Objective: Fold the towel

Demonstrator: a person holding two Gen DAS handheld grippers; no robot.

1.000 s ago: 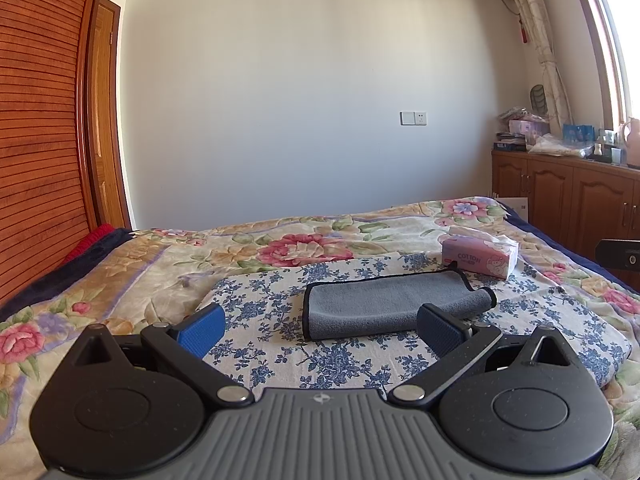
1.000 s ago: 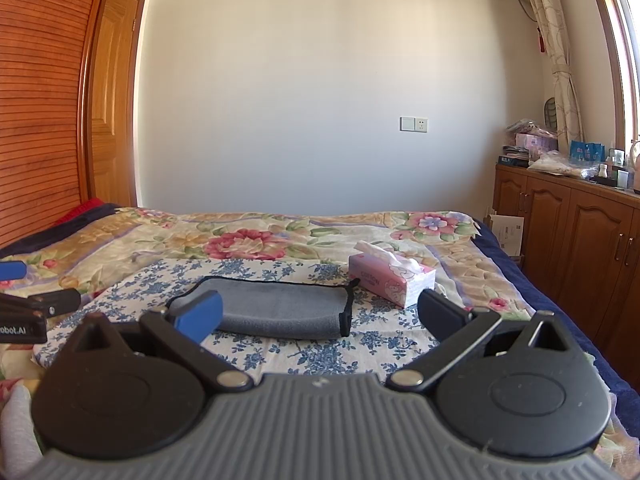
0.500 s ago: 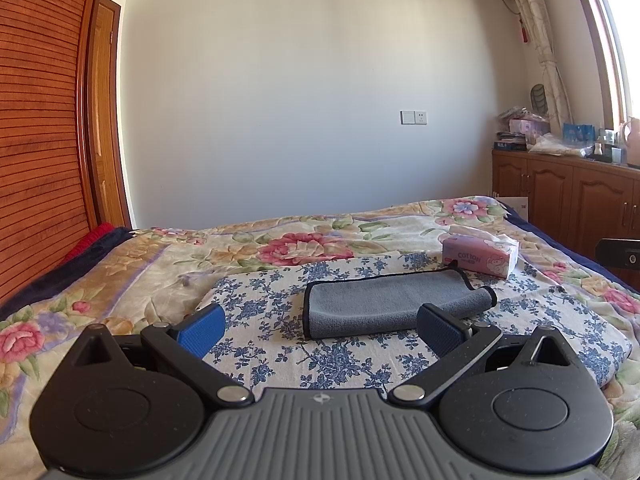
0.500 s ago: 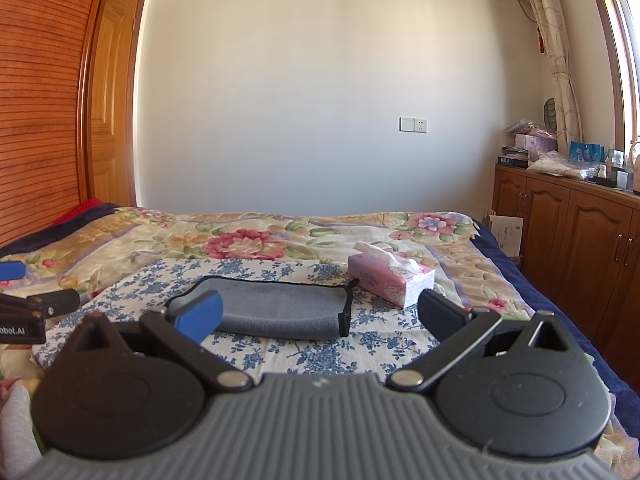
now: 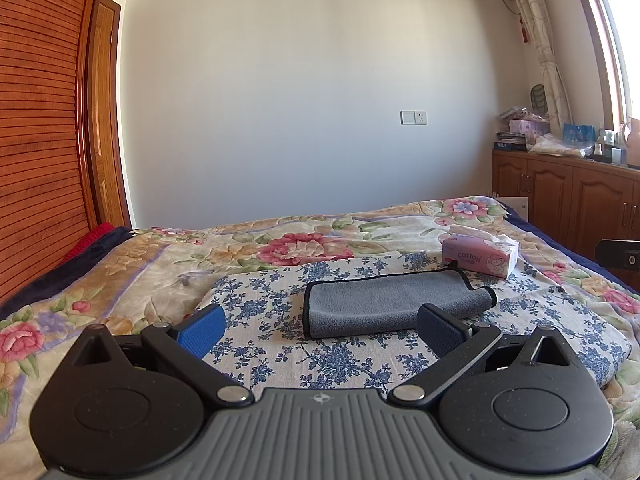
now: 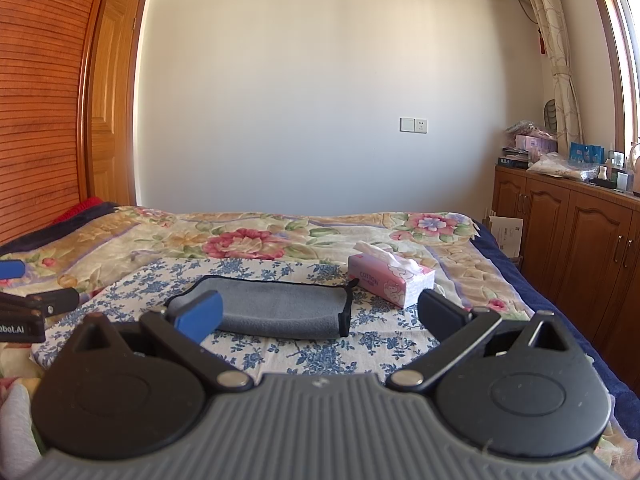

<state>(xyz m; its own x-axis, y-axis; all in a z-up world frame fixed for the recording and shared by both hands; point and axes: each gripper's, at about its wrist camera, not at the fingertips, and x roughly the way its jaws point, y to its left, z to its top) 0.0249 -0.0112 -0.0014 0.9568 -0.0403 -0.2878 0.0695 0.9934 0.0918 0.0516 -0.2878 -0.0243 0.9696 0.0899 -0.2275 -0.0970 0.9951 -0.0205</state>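
Note:
A grey towel with dark trim (image 5: 384, 300) lies folded into a long strip on a blue-flowered white cloth (image 5: 260, 312) on the bed. It also shows in the right wrist view (image 6: 280, 312). My left gripper (image 5: 320, 330) is open and empty, held above the cloth just short of the towel's near edge. My right gripper (image 6: 320, 316) is open and empty, held short of the towel, which lies ahead between its fingers. The left gripper's side shows at the left edge of the right wrist view (image 6: 24, 308).
A pink tissue box (image 5: 480, 256) stands on the cloth just past the towel's right end, also in the right wrist view (image 6: 390, 280). The flowered bedspread (image 5: 280, 244) covers the bed. Wooden cabinets (image 6: 568, 248) stand to the right, a wooden wardrobe (image 5: 36, 160) to the left.

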